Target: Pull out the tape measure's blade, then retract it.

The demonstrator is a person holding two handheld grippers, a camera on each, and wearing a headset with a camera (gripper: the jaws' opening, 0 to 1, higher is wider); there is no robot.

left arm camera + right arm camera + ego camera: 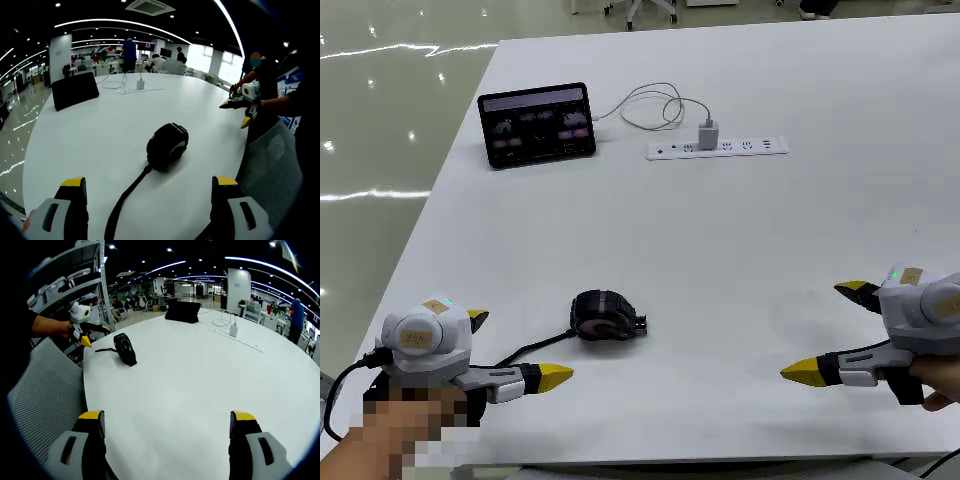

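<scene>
**Tape measure on the surface, both claws spread wide**

The black tape measure (607,316) lies on the white surface (740,250), lower left of centre in the head view. Its dark strap (535,350) trails toward the lower left. The left claw (517,347) sits near it at the lower left of the frame, jaws wide and holding nothing. In the left gripper view the tape measure lies ahead at frame centre, and the strap runs down between the yellow-tipped jaws. The right claw (825,330) is at the lower right edge, well apart from the tape measure, also wide and empty. At the upper part of the frame stand a tablet (537,124) and a power strip (718,148) with a charger (708,133). A cable (645,105) loops between them.
</scene>
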